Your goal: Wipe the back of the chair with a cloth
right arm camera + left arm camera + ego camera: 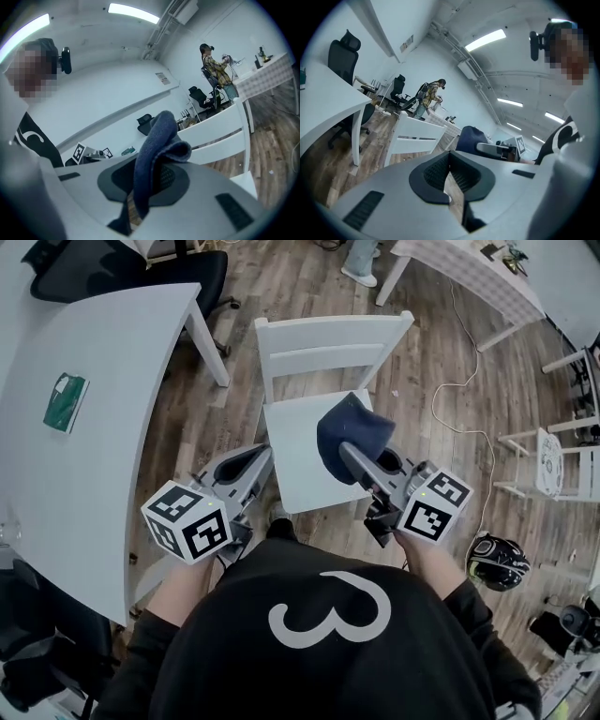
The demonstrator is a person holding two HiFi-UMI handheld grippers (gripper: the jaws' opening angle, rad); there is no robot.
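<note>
Two fingers of the right gripper [143,185] pinch the dark blue cloth [157,140], which bunches and flops over the tips. Fingers of the left gripper [451,174] are pressed together, nothing between. The cloth hangs over the chair seat [291,465], clear of the chair back [333,343]. The back lies straight ahead past the seat, its top rail crosswise to the fingers. The right gripper is nearer and has the cloth, so the likely next move is reaching forward onto the rail.

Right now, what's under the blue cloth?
The cloth hangs from the right gripper over the chair's white seat. The seat around it is bare. The patch straight below is covered by the cloth, so I can't see it.
</note>
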